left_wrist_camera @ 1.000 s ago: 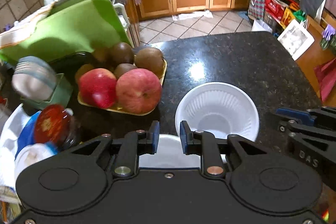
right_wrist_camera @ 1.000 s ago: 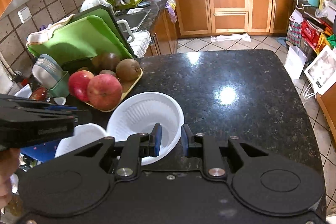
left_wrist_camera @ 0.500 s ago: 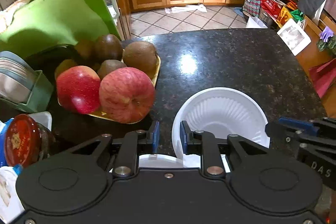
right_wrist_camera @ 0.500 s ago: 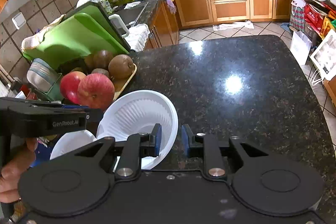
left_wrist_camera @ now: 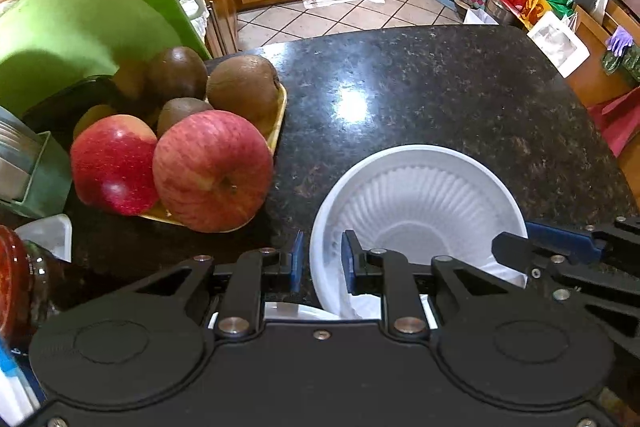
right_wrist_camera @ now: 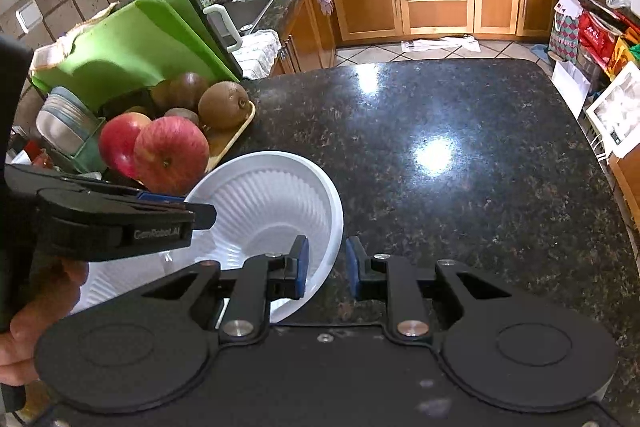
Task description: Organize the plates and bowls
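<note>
A white ribbed foam bowl point(left_wrist_camera: 416, 195) point(right_wrist_camera: 264, 203) lies slightly tilted on the black granite counter point(left_wrist_camera: 440, 95). Its near edge rests over a second white plate point(left_wrist_camera: 296, 311) point(right_wrist_camera: 116, 283). My left gripper point(left_wrist_camera: 322, 261) straddles the bowl's left rim, one pad inside and one outside, with a sliver of counter showing beside the outer pad. My right gripper point(right_wrist_camera: 326, 263) is shut on the bowl's right rim; the left wrist view shows it at the far side point(left_wrist_camera: 516, 239). In the right wrist view the left gripper point(right_wrist_camera: 200, 213) reaches in over the bowl, held by a hand point(right_wrist_camera: 24, 331).
A yellow tray point(left_wrist_camera: 278, 123) with two red apples point(left_wrist_camera: 212, 171) and several kiwis stands just left of the bowl. Behind it lean green cutting boards point(left_wrist_camera: 88, 39). A red-lidded jar point(left_wrist_camera: 12, 287) and a green holder of dishes point(left_wrist_camera: 36, 179) crowd the near left. The counter runs bare to the right.
The left gripper has come down and forward; the bowl's left rim, earlier to the right of its fingers, now sits between them. The right gripper keeps the rim between its jaws.
</note>
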The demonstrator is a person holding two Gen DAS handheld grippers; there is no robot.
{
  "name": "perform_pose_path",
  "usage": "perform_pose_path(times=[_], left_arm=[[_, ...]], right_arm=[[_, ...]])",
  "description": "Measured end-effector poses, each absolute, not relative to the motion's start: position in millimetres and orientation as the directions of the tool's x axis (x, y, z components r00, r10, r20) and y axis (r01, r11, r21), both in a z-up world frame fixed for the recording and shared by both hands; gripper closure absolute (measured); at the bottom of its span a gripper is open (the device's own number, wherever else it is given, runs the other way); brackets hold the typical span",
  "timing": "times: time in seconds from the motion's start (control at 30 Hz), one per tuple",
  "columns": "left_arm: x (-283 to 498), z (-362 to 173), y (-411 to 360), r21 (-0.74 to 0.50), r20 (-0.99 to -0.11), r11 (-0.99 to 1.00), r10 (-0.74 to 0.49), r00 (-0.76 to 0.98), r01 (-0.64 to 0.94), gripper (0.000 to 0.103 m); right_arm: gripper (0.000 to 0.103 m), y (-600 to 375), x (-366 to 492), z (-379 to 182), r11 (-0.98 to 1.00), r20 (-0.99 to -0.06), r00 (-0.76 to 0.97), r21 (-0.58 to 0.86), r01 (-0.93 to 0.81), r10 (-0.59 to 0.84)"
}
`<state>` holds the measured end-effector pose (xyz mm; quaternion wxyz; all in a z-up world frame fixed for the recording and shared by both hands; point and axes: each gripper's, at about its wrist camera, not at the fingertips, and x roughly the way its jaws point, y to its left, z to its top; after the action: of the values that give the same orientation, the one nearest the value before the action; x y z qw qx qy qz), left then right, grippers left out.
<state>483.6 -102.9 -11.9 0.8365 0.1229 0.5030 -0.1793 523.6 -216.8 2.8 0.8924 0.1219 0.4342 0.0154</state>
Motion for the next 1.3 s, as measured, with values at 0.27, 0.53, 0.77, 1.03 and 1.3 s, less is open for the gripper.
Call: perform_pose_path(times=[0.27,0.53,0.77,1.03,1.3], left_arm=[[482.2,-17.9,-100.4,0.014,-0.889,0.902,-0.186,0.418,0.431,0.082],[472.9,-6.0,-100.2,0.016,-0.869,0.892,-0.212,0.448,0.452,0.083],[460.6,9.5,-106.1,0.037,-0.837,0.882,-0.229,0.496,0.470,0.083],[445.7,25.5,-99.6,0.014,-0.823,0.878,-0.261,0.504,0.478,0.083],[404.2,45.3,-78.9,0.032,-0.817,0.878,-0.252,0.519,0.477,0.083]], right_arm=[[0.089,-210.6,523.0,-2.7,0.978,-0.768,0.633,0.191,0.078,0.100],[0.089,-212.8,515.4,6.9,0.981,-0.746,0.661,0.177,0.079,0.082],[0.089,-215.8,504.5,22.4,0.986,-0.708,0.705,0.140,0.093,0.034],[0.089,-216.0,486.2,37.4,0.987,-0.681,0.732,0.129,0.094,0.019],[0.089,-197.1,449.2,57.6,0.990,-0.661,0.750,0.125,0.070,0.030]])
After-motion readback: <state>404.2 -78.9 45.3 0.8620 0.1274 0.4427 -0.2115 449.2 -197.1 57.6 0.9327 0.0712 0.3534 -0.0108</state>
